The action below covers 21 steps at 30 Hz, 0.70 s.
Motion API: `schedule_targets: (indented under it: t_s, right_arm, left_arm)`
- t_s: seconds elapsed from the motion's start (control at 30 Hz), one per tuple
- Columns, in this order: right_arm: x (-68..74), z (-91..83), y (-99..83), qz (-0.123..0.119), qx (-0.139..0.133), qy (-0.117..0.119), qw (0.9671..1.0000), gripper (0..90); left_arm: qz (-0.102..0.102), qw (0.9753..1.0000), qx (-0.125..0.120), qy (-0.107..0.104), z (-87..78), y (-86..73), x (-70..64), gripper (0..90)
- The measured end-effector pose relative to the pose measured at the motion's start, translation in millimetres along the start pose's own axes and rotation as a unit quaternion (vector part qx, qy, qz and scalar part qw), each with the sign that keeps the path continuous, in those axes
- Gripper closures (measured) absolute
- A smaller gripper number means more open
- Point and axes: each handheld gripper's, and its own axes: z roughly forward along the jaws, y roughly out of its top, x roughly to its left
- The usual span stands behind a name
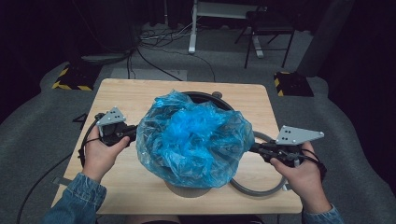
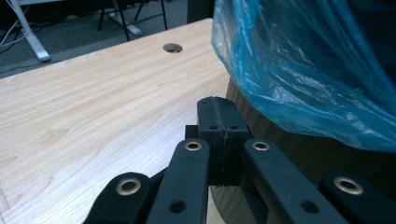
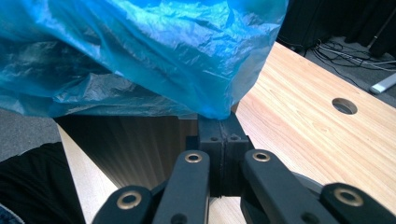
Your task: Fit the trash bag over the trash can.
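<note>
A crumpled blue plastic bag (image 1: 194,135) is draped over a round dark bin (image 1: 205,96) in the middle of the wooden table (image 1: 135,93). My left gripper (image 1: 133,133) is at the bag's left edge, jaws shut with nothing seen between them. In the left gripper view the left gripper (image 2: 223,105) points along the bin's wall (image 2: 289,154), under the bag's hem (image 2: 299,70). My right gripper (image 1: 252,148) is at the bag's right edge. In the right gripper view the bag (image 3: 140,51) comes down to a point at the shut tips of the right gripper (image 3: 223,123), which appear to pinch its hem.
A grey ring (image 1: 261,189) lies on the table around the bin's right front. The table has a round cable hole (image 2: 173,47), also visible from the right (image 3: 344,106). A chair (image 1: 266,28), a desk frame and cables stand on the floor beyond the table.
</note>
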Motion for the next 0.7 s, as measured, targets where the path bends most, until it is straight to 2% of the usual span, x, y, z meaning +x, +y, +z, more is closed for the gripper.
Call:
schedule_targets:
  t_s: [0.03,0.17,0.3,0.5,0.63,0.7]
  right_arm:
    - [-0.5,0.4,-0.6,0.002,0.000,0.000,1.0000,90.0]
    - [-0.5,0.7,-0.1,0.000,0.000,-0.004,1.0000,90.0]
    - [-0.7,0.9,3.4,-0.004,0.001,-0.008,1.0000,90.0]
    - [0.8,2.7,5.6,-0.012,0.002,-0.012,0.9999,90.0]
    - [1.7,2.3,5.1,-0.013,0.003,-0.015,0.9998,90.0]
    - [1.9,1.2,5.4,-0.014,0.003,-0.017,0.9998,90.0]
  left_arm:
    - [-0.002,1.0000,-0.008,0.003,-2.5,0.9,1.5,90.0]
    - [-0.022,0.9987,-0.045,0.007,-14.1,8.8,6.2,72.2]
    - [-0.024,0.9963,-0.081,0.016,-22.6,22.2,6.9,58.5]
    - [-0.017,0.9937,-0.110,0.012,-25.8,47.8,-0.2,49.6]
    - [-0.011,0.9927,-0.120,0.005,-24.4,60.3,-6.8,47.2]
    - [-0.009,0.9929,-0.119,-0.005,-21.4,64.0,-10.0,45.6]
